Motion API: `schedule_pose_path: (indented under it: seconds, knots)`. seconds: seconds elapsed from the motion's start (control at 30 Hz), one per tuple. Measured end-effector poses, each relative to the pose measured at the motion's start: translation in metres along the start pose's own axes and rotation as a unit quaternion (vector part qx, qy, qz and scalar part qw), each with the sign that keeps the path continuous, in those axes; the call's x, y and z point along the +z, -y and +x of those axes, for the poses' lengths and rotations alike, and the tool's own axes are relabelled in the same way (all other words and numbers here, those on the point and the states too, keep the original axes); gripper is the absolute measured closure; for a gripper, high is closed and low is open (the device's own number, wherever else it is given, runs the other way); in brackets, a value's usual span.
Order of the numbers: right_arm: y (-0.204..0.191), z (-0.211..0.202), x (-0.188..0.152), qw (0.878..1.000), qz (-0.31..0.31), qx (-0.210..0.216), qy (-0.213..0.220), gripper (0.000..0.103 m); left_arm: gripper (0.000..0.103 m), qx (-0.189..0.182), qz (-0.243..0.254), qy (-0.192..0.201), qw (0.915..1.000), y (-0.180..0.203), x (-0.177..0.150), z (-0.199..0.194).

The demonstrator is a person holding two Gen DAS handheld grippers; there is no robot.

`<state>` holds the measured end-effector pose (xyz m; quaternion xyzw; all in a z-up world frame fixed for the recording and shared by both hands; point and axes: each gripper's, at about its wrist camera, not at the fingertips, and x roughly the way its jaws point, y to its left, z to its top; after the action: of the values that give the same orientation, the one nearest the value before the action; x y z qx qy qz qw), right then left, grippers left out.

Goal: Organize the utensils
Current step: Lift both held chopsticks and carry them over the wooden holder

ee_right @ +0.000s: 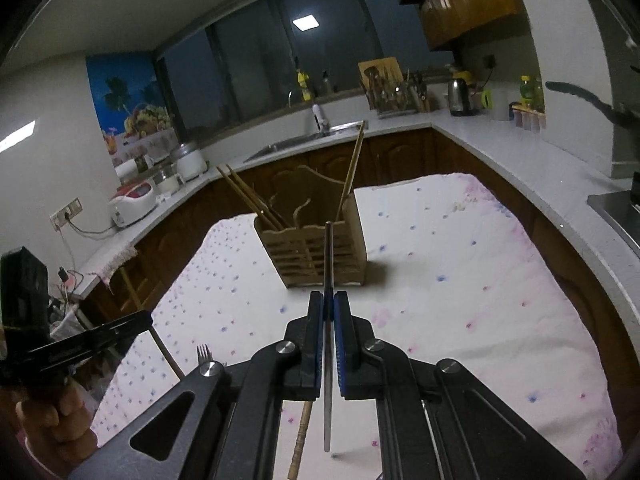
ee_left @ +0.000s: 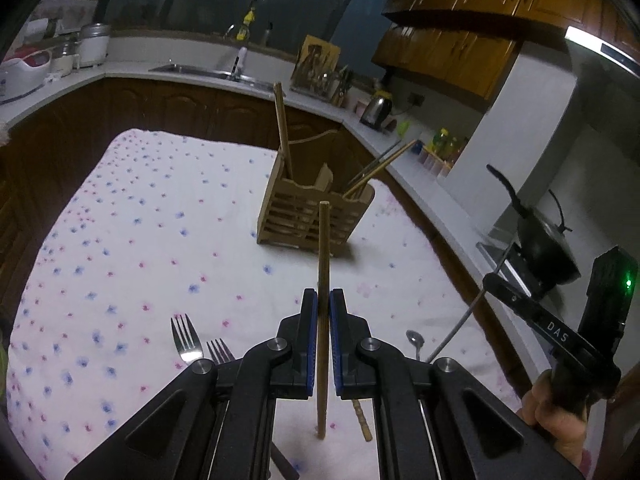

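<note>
In the left wrist view, 2 forks [ee_left: 198, 342] are lying on the flowered cloth [ee_left: 132, 216] at the lower left of the frame. At lower centre, the left gripper [ee_left: 323, 312] is pinching a wooden chopstick [ee_left: 323, 280] between closed jaws, its shaft standing nearly upright and apart from the cloth. Above it, at centre, the wooden holder [ee_left: 312, 216] is standing with several sticks leaning in its compartments. A spoon [ee_left: 416, 342] is lying at the lower right.

In the right wrist view, the holder [ee_right: 320, 252] is sitting at centre. Below it, the right gripper [ee_right: 328, 312] is clamping a thin metal utensil [ee_right: 328, 264] with closed jaws, seen edge-on, so I cannot tell which kind. A carved wooden stick [ee_right: 302, 436] is lying on the cloth at the bottom.

Judging from this, both hands are mid-carry, with pieces lifted but not yet dropped in. The next move is calling for lining each tip over an open compartment, clear of the leaning sticks, before releasing.
</note>
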<state>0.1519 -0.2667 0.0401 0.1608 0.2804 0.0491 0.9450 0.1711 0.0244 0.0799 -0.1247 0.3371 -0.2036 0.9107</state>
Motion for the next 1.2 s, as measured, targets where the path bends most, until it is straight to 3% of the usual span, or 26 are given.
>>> schedule_pose_path:
  seconds: [0.4, 1.2]
  knots:
    - [0.002, -0.018, 0.002, 1.0, 0.006, 0.002, 0.019, 0.098, 0.099, 0.002, 0.013, 0.019, 0.9997, 0.006, -0.002, -0.019]
    - [0.002, -0.017, 0.011, 1.0, 0.011, 0.011, 0.027, 0.098, 0.099, -0.01, 0.0, 0.042, 0.9991, -0.006, 0.016, -0.021]
